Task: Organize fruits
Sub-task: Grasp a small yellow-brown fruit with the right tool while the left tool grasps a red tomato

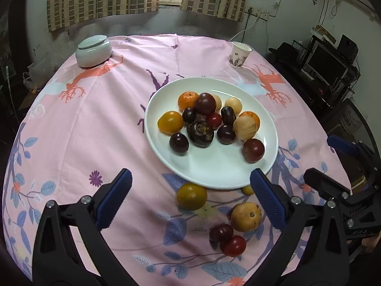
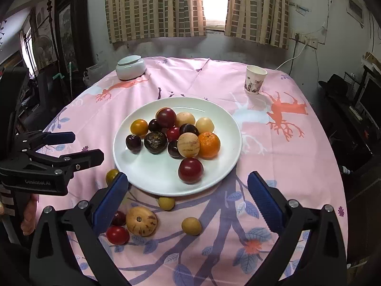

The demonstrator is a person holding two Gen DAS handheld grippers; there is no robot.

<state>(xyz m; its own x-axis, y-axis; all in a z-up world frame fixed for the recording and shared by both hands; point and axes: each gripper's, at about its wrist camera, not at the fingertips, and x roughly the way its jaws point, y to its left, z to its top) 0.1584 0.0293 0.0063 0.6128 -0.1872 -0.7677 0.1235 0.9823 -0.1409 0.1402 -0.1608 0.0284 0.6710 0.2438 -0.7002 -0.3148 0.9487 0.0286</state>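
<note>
A white plate [image 1: 221, 174] [image 2: 147, 178] holds several fruits: oranges, dark plums, red tomatoes, pale round fruits. Loose fruits lie on the cloth in front of it: a yellow-green fruit [image 1: 191, 196], a tan striped fruit [image 1: 246, 217] [image 2: 141, 221], a dark plum [image 1: 221, 232], a red tomato [image 1: 234, 245] [image 2: 117, 235], and small yellow fruits [image 2: 191, 225] [image 2: 166, 203]. My left gripper [image 1: 190, 183] is open and empty above the loose fruits. My right gripper [image 2: 188, 183] is open and empty before the plate's near rim. Each gripper shows in the other's view.
A pink patterned cloth [image 1: 95, 124] covers the round table. A pale lidded bowl [image 1: 93, 50] [image 2: 130, 68] stands at the back left. A paper cup [image 1: 240, 54] [image 2: 254, 79] stands at the back right. Dark furniture with a monitor [image 1: 326, 68] is to the right.
</note>
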